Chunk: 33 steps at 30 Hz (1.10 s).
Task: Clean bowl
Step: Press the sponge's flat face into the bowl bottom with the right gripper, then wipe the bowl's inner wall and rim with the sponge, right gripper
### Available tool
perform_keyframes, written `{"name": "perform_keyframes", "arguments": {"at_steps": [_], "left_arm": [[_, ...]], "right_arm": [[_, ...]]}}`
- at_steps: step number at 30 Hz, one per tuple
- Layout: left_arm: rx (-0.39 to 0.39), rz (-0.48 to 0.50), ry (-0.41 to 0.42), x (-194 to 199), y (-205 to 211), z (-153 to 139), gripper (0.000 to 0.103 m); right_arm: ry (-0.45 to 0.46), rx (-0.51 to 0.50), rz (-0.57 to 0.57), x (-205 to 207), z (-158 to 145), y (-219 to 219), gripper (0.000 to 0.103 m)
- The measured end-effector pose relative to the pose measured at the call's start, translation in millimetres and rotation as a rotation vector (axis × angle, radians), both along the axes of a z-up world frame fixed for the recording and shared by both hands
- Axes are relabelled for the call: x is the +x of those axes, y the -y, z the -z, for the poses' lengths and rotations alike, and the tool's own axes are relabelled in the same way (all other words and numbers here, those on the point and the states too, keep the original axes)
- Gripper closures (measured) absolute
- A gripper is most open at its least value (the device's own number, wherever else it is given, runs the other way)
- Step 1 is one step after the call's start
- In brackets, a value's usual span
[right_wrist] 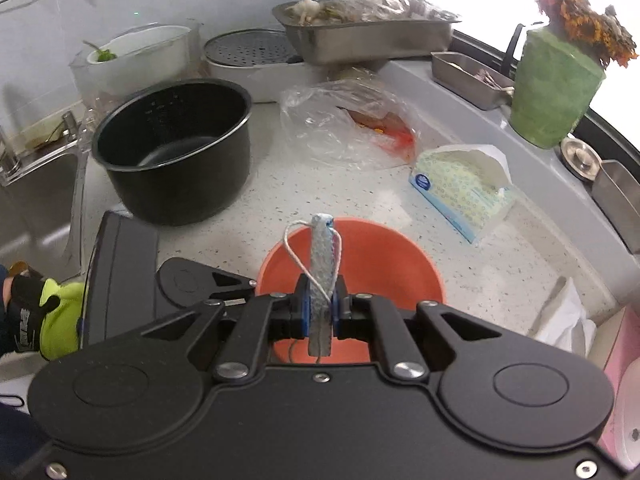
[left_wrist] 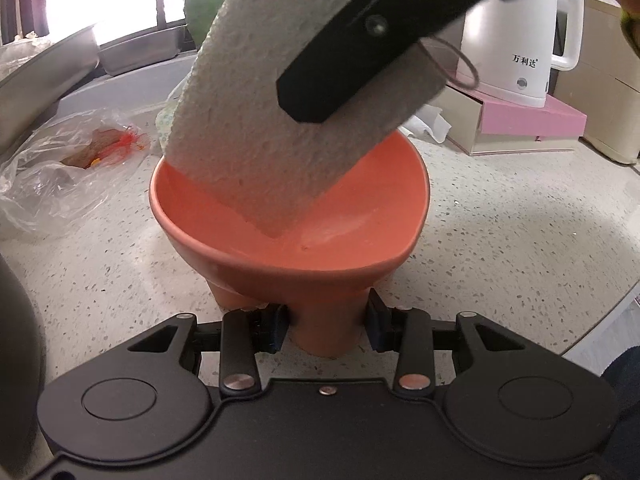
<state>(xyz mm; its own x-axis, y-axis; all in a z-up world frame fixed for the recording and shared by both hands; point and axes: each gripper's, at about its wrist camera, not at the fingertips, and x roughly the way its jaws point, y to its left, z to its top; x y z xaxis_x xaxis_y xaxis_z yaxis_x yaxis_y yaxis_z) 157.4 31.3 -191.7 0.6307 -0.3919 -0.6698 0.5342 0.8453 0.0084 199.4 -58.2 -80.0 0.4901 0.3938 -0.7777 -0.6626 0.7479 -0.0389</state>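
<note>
An orange footed bowl (left_wrist: 248, 236) stands on the speckled counter. My left gripper (left_wrist: 327, 330) is shut on the bowl's foot and holds it steady. My right gripper (right_wrist: 320, 312) is shut on a pale grey sponge (right_wrist: 321, 248) with a white string loop. In the left wrist view the sponge (left_wrist: 260, 120) hangs down into the bowl with its lower corner touching the inside. One right finger (left_wrist: 360, 52) crosses the sponge's upper right. From the right wrist view the bowl (right_wrist: 384, 268) lies directly below the sponge.
A black cooker pot (right_wrist: 176, 148) stands at the left by a sink (right_wrist: 36, 184). A plastic bag (right_wrist: 352, 124), a tissue pack (right_wrist: 460, 188) and a green vase (right_wrist: 556, 92) lie beyond the bowl. A white kettle (left_wrist: 516, 36) on a pink box (left_wrist: 528, 120) stands at the right.
</note>
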Motion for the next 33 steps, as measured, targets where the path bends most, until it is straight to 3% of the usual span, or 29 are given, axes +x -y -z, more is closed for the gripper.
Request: {"name": "perform_keyframes", "arguments": {"at_steps": [19,33], "left_arm": [[0.005,0.035,0.006,0,1,-1,0.065],[0.008,0.053,-0.002,3,-2,-1,0.065]], "right_arm": [[-0.024,-0.262,-0.225,43,6,-8,0.092],[-0.092,-0.202,-0.132,33,8,28,0.092]]}}
